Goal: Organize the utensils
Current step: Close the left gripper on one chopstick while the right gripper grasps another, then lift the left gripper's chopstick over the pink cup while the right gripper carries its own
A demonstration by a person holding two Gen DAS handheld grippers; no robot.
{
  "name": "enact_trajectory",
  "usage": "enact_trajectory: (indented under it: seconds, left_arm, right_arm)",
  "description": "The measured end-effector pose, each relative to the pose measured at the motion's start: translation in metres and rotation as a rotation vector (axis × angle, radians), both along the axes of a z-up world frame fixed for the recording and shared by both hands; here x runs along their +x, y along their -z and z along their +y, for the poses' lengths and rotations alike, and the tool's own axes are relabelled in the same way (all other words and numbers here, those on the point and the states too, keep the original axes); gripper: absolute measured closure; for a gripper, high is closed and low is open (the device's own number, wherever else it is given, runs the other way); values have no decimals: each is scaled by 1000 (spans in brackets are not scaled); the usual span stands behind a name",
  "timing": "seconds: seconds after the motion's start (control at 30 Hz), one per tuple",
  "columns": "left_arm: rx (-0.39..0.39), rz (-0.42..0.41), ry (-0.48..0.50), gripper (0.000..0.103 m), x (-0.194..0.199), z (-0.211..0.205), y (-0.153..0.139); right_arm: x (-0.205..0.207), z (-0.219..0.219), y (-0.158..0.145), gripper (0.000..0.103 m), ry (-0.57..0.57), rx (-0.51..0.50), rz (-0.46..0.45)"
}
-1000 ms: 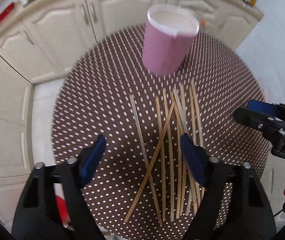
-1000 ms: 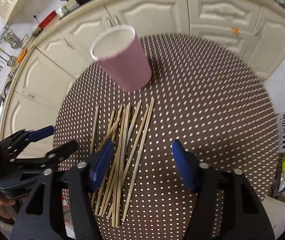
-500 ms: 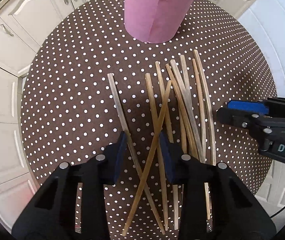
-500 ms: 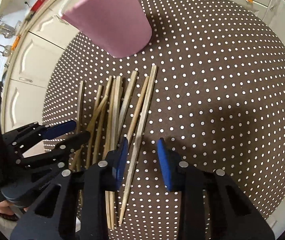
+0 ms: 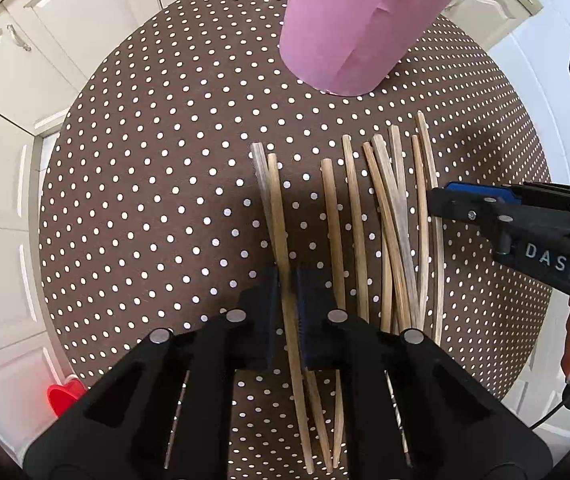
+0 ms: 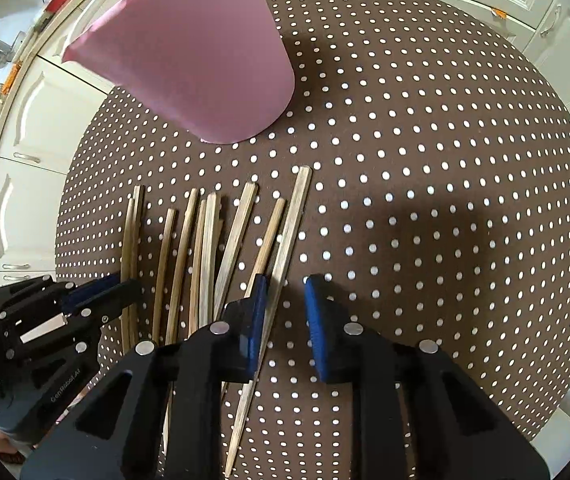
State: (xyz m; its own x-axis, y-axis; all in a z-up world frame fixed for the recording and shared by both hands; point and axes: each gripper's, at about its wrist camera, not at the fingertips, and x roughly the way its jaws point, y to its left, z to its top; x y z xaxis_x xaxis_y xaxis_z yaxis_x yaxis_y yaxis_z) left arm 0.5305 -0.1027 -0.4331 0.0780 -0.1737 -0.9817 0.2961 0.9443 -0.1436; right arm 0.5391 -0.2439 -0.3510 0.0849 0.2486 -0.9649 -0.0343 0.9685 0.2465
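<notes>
The left tongs (image 5: 287, 280) have just closed on the leftmost chopstick (image 5: 279, 216). The right tongs (image 6: 283, 300), narrowing, straddle the rightmost chopstick (image 6: 291, 220) without pinching. More chopsticks (image 5: 389, 216) lie between on the dotted table (image 5: 145, 200); the pink cup (image 5: 357, 24) stands beyond.

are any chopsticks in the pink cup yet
Cannot tell: the chopsticks in view all lie on the dotted table, but the pink cup hides its inside.

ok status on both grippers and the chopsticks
Left gripper shut on leftmost chopstick. Right gripper closing around rightmost chopstick, gap remains. Pink cup upright beyond, nothing blocking.
</notes>
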Motion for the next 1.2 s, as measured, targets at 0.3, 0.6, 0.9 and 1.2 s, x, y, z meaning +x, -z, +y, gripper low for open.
enact_trajectory:
  seconds: [0.3, 0.6, 0.9, 1.2]
  left_arm:
    - [-61, -11, -35, 96, -3, 16, -15]
    - [-139, -90, -45, 97, 1, 36, -78]
    - [-217, -178, -60, 97, -11, 44, -135]
    - [-182, -133, -48, 97, -26, 30, -109]
  right_arm:
    - [22, 4, 0, 97, 22, 38, 8]
    - [18, -34, -85, 98, 22, 119, -126]
    - [-2, -37, -146, 98, 10, 161, -267]
    - [-29, -23, -122, 98, 12, 182, -246]
